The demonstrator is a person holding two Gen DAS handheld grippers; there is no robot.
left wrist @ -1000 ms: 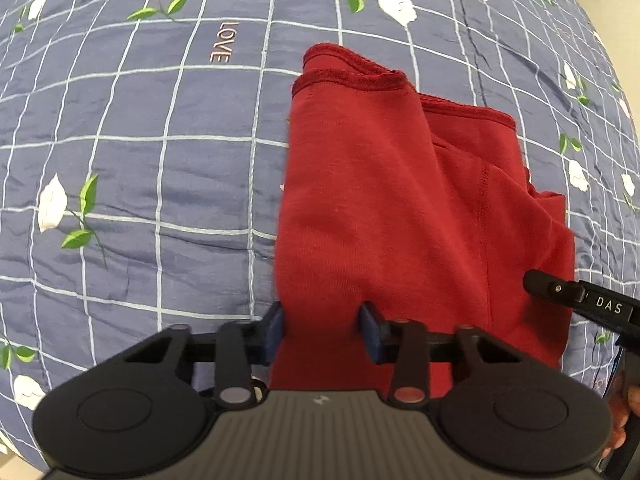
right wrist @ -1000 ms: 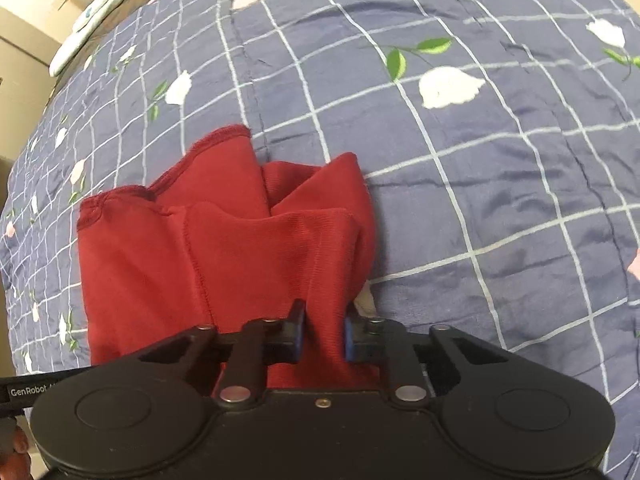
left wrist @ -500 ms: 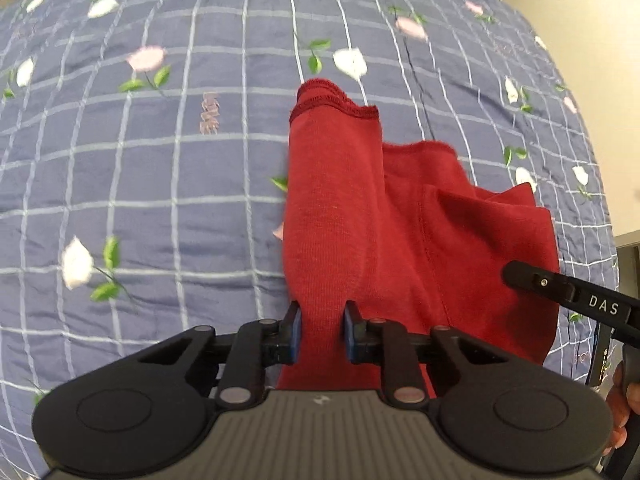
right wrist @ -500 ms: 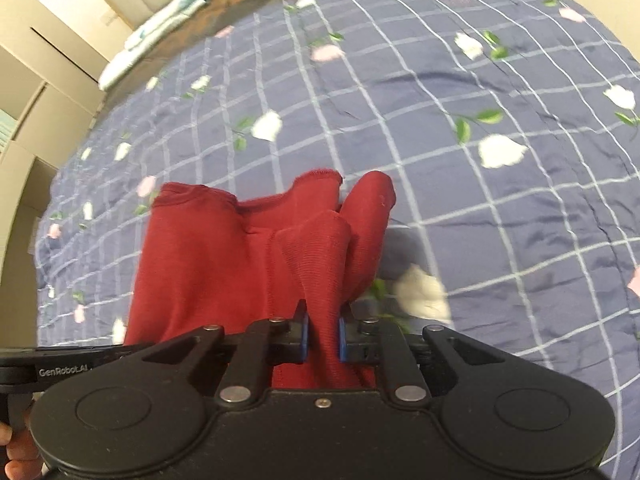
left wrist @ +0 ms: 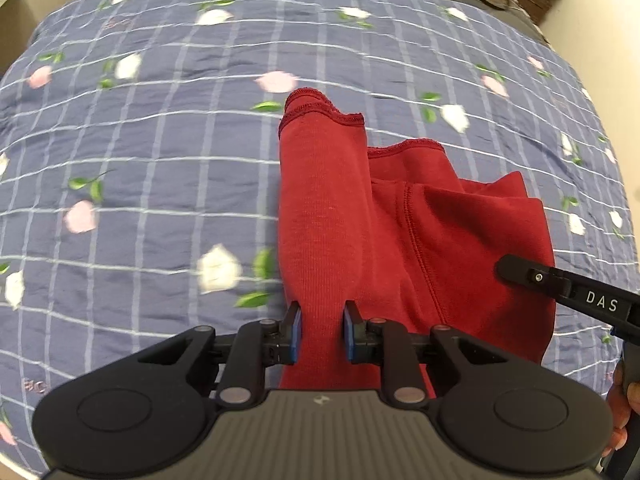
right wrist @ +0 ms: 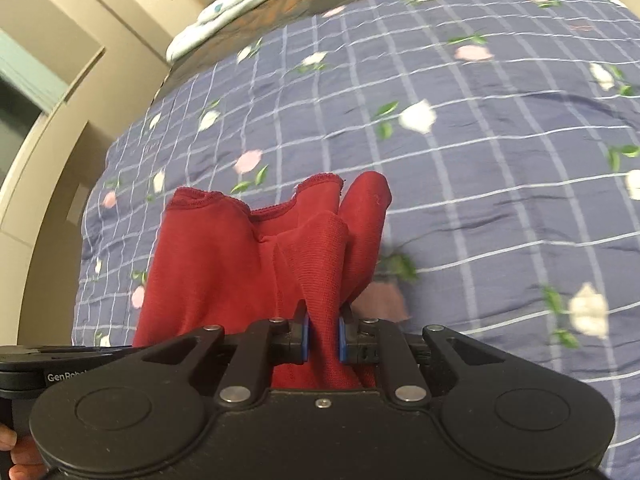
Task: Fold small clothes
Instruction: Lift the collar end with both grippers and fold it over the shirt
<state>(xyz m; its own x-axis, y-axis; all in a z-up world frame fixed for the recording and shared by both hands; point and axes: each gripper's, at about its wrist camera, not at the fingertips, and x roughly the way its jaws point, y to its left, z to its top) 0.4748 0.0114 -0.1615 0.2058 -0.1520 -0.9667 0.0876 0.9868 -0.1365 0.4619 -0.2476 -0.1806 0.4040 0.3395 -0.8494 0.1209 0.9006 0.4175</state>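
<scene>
Two hand-held grippers carry one red garment (left wrist: 332, 208) above the bed, which is covered by a blue checked quilt (left wrist: 160, 152) printed with flowers. Its hemmed openings hang toward the far edge of the bed, and the cloth droops in loose folds between the two grips.

On the left, the left hand-held gripper (left wrist: 319, 330) has a thick band of the red knit running between its blue pads (left wrist: 295, 334). The pads stand a little apart with the cloth filling the gap, so the hold looks like a grasp on a bunched edge, not a firm pinch. I judge that to be the first risk: if the bunch is rolled and not flat, it may slide out once the garment is swung or pulled taut, and that side would drop onto the quilt in a heap.

Further right, the right hand-held gripper (right wrist: 323, 338) is clenched on a narrower pleat of the same garment (right wrist: 224, 264), with a loose lobe hanging just beside it. That lobe could tuck under when the garment is laid down, giving a crooked fold.

Both views are blurred, which suggests quick motion; haste could also drag the quilt's wrinkles or land the hems unevenly.
</scene>
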